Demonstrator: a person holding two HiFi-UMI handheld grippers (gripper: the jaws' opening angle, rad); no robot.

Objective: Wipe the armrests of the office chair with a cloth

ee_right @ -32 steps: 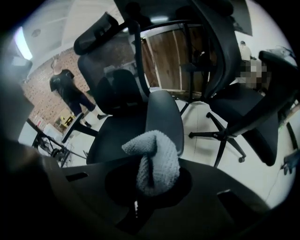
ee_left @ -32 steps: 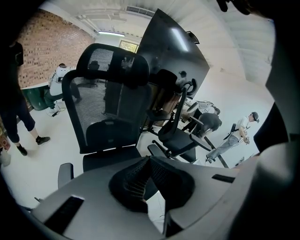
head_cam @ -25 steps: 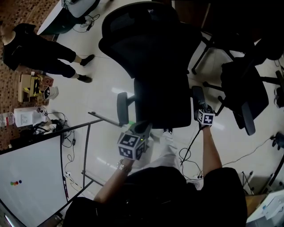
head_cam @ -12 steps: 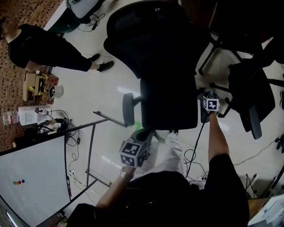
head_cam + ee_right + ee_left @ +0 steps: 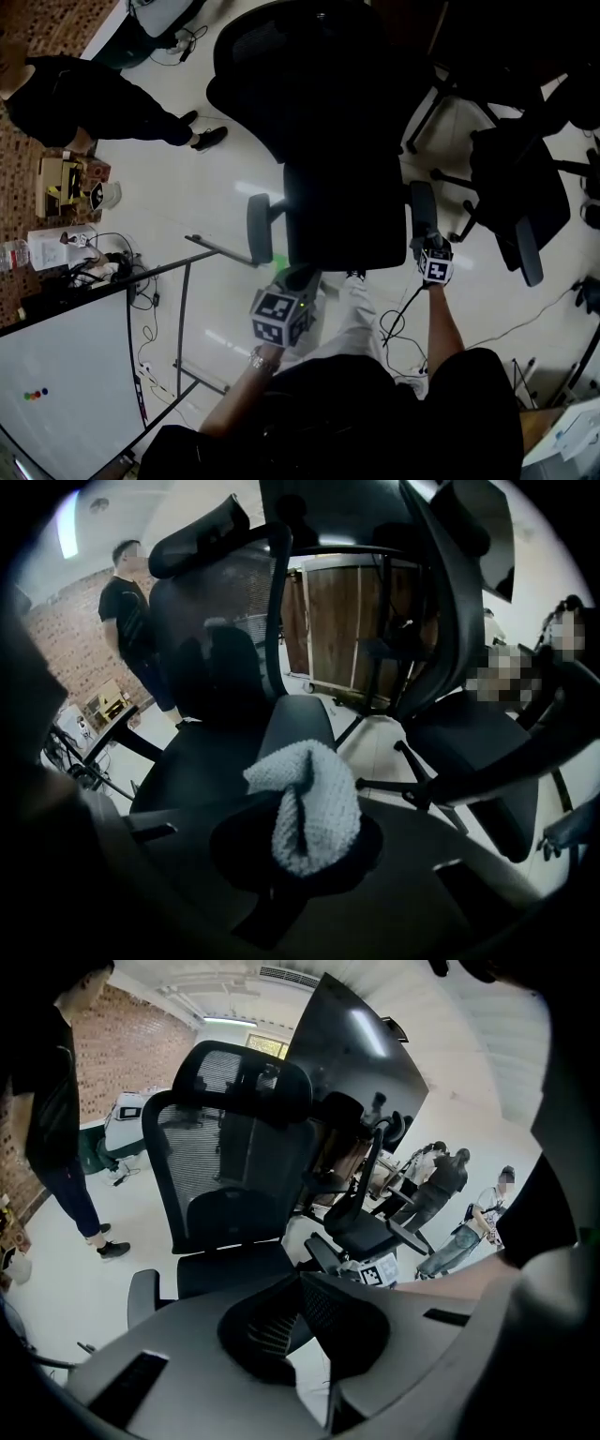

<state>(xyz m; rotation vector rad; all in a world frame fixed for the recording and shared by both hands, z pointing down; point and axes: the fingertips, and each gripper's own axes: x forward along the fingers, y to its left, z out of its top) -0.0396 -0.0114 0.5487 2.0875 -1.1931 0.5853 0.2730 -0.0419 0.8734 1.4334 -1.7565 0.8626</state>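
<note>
Nearest us, the left tool (image 5: 300, 1279) is clenched on nothing and hangs just short of the left armrest (image 5: 259, 228). The right tool (image 5: 302, 841) is clamped on the pale knitted cloth (image 5: 306, 803), which sits at the near end of the right armrest (image 5: 298, 726) of the office chair (image 5: 342, 211). We judge the wiping barely begun: that pad's far length remains, and so does the whole left armrest.
</note>
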